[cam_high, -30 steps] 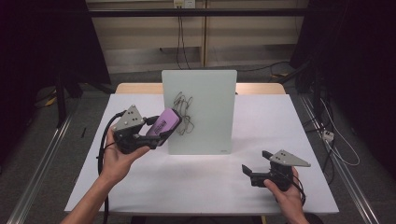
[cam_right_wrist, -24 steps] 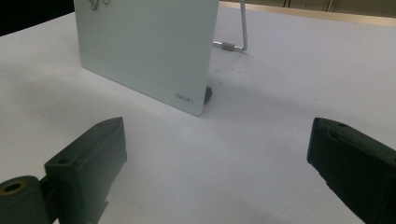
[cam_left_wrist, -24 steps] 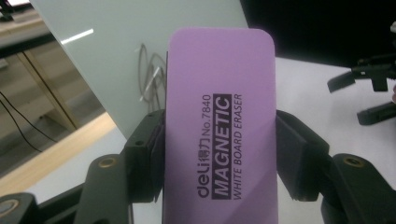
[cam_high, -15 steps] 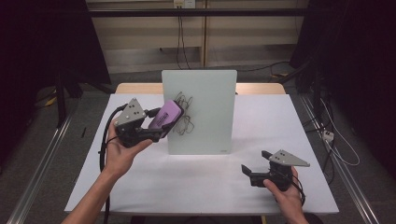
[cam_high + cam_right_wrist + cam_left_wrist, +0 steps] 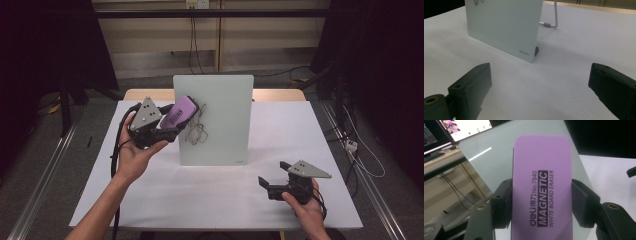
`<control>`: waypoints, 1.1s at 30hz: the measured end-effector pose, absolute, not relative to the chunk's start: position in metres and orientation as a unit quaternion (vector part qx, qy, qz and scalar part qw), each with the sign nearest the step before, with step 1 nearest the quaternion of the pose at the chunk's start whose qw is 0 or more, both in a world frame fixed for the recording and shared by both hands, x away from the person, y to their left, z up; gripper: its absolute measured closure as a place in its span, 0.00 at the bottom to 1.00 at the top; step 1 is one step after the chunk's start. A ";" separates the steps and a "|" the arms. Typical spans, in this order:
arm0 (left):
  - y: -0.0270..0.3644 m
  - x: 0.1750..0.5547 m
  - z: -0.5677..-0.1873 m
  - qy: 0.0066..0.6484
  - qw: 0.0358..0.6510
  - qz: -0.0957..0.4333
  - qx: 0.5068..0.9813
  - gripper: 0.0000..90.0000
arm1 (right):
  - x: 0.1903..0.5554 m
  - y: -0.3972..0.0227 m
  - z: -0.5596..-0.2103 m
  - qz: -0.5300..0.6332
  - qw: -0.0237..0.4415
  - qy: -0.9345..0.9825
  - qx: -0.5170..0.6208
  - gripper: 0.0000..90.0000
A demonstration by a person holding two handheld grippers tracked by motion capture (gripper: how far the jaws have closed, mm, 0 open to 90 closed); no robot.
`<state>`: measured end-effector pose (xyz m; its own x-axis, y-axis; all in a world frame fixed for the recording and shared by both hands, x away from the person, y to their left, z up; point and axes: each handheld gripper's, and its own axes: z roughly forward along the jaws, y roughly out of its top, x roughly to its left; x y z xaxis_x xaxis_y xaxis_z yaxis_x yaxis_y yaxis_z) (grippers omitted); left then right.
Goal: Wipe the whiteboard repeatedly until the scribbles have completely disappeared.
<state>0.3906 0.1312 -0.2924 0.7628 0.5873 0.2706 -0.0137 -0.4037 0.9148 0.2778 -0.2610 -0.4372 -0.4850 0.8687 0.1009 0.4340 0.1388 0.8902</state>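
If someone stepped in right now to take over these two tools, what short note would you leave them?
Left hand-held gripper: shut on the purple magnetic whiteboard eraser, held up at the upper left of the standing whiteboard.
Right hand-held gripper: open, empty, low over the white table, right of the board.
Done: eraser picked up.
Left: the black scribble looks unwiped; probably rub it off.
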 end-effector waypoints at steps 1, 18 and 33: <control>0.129 0.390 -0.291 0.181 0.510 0.306 0.783 0.45 | 0.278 -0.261 -0.437 0.475 0.229 0.719 0.453 0.05; 0.118 0.414 -0.293 0.199 0.499 0.318 0.781 0.45 | 0.277 -0.261 -0.437 0.475 0.228 0.720 0.452 0.05; 0.110 0.423 -0.296 0.196 0.479 0.334 0.788 0.45 | 0.277 -0.261 -0.437 0.476 0.224 0.720 0.453 0.05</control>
<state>0.4233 0.1098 -0.2957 0.6999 0.6293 0.3379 -0.0106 -0.4639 0.8858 0.2773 -0.2606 -0.4373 -0.4904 0.8646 0.1090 0.4388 0.1369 0.8881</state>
